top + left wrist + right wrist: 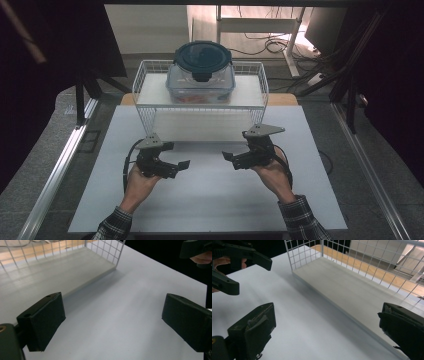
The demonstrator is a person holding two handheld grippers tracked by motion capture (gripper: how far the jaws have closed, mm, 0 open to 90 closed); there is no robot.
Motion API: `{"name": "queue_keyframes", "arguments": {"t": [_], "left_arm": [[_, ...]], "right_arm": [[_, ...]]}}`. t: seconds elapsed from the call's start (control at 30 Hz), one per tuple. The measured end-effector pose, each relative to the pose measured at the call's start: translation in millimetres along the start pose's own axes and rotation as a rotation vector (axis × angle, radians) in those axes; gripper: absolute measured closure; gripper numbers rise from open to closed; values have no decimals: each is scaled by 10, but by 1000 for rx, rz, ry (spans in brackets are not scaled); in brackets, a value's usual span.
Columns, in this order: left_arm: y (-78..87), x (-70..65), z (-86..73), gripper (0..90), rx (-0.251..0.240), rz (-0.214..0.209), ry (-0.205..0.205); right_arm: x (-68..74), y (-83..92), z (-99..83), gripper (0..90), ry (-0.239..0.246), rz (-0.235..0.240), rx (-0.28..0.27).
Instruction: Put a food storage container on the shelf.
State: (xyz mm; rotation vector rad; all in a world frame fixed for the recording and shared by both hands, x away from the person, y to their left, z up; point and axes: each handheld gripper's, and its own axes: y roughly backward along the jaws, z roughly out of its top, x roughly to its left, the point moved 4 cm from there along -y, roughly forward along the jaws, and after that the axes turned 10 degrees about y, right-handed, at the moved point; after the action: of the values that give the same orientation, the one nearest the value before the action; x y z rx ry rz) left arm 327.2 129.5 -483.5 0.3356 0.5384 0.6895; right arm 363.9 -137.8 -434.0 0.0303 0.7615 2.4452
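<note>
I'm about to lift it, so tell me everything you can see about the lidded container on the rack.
The container is a clear, rounded-square plastic tub with a dark blue-green lid, held shut by clip latches at the sides; one dark latch faces the person. Something reddish-orange lies in its bottom, too blurred to identify. It stands upright and closed, centred on the top shelf of the white wire rack, touching only that shelf. Both grippers are apart from it, lower, over the table.
</note>
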Motion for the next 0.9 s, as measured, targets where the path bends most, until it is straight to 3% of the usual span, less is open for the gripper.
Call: {"name": "queue_keyframes", "arguments": {"t": [0.27,0.57,0.9], "left_arm": [[-7,-20,-150,39,6,8,12],[-28,-70,-266,37,24,21,-5],[70,-52,-396,39,29,40,2]], "right_arm": [[76,-25,-155,0,-12,12,13],[146,-54,-308,1,-18,19,49],[244,-31,-439,0,-16,18,81]]}}
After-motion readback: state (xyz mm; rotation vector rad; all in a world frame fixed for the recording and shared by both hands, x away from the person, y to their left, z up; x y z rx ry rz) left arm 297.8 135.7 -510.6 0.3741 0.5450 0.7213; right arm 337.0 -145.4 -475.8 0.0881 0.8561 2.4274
